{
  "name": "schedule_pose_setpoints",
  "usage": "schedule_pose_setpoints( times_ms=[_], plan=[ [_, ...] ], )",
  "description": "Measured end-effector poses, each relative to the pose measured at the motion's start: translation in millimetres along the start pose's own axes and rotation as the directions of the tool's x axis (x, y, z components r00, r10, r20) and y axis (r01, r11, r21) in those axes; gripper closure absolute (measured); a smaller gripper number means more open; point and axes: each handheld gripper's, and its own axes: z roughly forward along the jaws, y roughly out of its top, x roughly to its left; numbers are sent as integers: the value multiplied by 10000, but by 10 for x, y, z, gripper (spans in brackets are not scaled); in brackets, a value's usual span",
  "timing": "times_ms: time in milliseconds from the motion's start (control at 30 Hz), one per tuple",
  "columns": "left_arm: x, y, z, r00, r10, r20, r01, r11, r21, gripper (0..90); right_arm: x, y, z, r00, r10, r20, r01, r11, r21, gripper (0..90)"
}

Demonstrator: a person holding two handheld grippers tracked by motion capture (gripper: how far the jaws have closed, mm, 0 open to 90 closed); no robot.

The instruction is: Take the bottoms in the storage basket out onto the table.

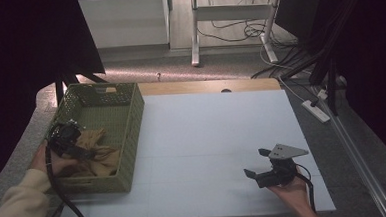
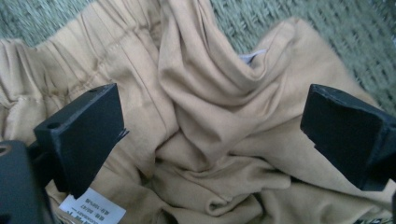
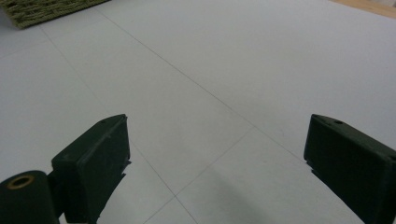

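A crumpled tan garment (image 1: 95, 151) lies in the green woven basket (image 1: 132, 126) at the table's left. My left gripper (image 1: 85, 153) reaches down into the basket, just above the cloth. In the left gripper view the tan garment (image 2: 210, 126) bunches between the wide-apart jaws, and the left gripper (image 2: 212, 135) is open; a white label (image 2: 91, 212) shows at the bottom left. My right gripper (image 1: 256, 162) hovers open over the white table (image 1: 217, 132) near its front right. In the right gripper view the right gripper (image 3: 215, 154) has nothing between its jaws.
The basket's corner (image 3: 46, 9) shows at the top left of the right gripper view. A wooden strip (image 1: 210, 86) runs along the table's far edge. Beyond it stand desk legs (image 1: 195, 33) and floor cables (image 1: 247, 33). A power strip (image 1: 317, 111) lies at the right.
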Motion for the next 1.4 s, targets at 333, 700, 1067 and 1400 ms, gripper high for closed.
schedule_pose_setpoints(
  times_ms=[333, 700, 1067, 1400],
  plan=[
    [1, 37, 49, 9995, 292, 117, -299, 9975, 639, 53, -4, -2, 6, 10000, 16, -1, -16, 10000, 38, 72],
    [-27, 66, 184, 9969, 710, 337, -753, 9857, 1509, 37, -7, -3, 6, 10000, 32, 24, -32, 10000, 44, 72],
    [-62, 83, 333, 9955, 920, 221, -946, 9738, 2066, 38, -8, -5, 12, 10000, 33, 85, -34, 10000, 94, 72],
    [-63, 83, 406, 9935, 970, 588, -1081, 9665, 2328, 181, -9, -5, 11, 9999, 54, 148, -55, 9999, 120, 72]
  ],
)
